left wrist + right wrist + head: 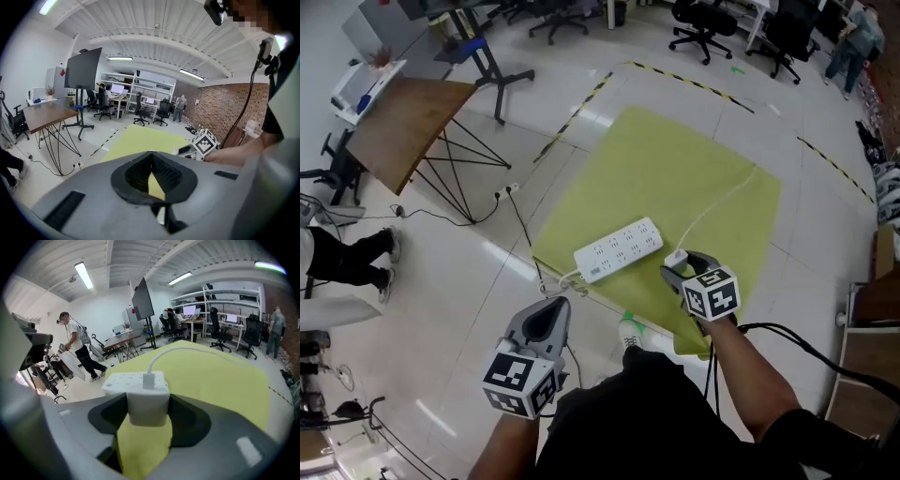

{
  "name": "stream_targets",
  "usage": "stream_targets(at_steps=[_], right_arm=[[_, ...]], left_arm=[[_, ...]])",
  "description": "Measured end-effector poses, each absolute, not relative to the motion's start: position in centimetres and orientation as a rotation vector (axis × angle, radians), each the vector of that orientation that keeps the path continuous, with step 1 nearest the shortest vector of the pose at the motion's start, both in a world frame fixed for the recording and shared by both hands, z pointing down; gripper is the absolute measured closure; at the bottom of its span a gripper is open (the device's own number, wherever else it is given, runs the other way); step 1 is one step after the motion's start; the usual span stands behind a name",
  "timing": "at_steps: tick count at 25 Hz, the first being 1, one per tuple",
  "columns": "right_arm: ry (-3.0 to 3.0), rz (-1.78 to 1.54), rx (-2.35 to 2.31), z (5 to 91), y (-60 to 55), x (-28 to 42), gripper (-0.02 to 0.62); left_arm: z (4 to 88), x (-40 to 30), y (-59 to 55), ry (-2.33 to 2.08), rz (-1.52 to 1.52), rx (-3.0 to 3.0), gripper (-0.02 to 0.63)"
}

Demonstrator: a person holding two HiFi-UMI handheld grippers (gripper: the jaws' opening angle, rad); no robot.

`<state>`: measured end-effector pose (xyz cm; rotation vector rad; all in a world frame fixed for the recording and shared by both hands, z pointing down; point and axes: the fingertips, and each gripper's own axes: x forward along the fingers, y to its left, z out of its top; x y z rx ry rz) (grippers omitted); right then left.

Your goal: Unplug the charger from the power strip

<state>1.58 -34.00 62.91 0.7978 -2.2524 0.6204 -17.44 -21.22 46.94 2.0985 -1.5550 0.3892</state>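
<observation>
Yellow mat [694, 169] on office floor carries strip [619, 249]. Right gripper [679, 272] clamps charger [146, 401], seemingly just clear of strip, cable [722, 202] trailing. Best: firm grip, gentle lift, no cable snag. Left gripper [150, 157] empty, jaws together.

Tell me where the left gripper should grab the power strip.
Probably the power strip near its end closest to the left gripper, jaws across its narrow width, coming down from above: it lies flat on the yellow mat, too long to span lengthwise. The right gripper holds the charger.
</observation>
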Motion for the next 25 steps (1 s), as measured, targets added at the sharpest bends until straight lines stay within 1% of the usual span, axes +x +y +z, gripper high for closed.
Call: stream_targets(at_steps=[6, 11, 18, 25], right_arm=[[-2.121, 0.637, 0.769, 64.4, -27.8, 8.5, 0.327], [-2.018, 0.595, 0.762, 65.6, -24.0, 12.2, 0.327], [-1.871, 0.502, 0.701, 68.6, -20.5, 15.2, 0.328], [-1.839, 0.496, 0.695, 70.1, -20.5, 16.2, 0.327]], left_arm=[[46.9, -13.8, -21.3, -1.432, 0.382, 2.196, 0.600], [47.4, -11.1, -20.3, -1.335, 0.392, 2.266, 0.600], [47.3, -8.9, -19.1, -1.261, 0.402, 2.314, 0.600], [47.2, -9.2, -18.6, -1.276, 0.412, 2.307, 0.600]])
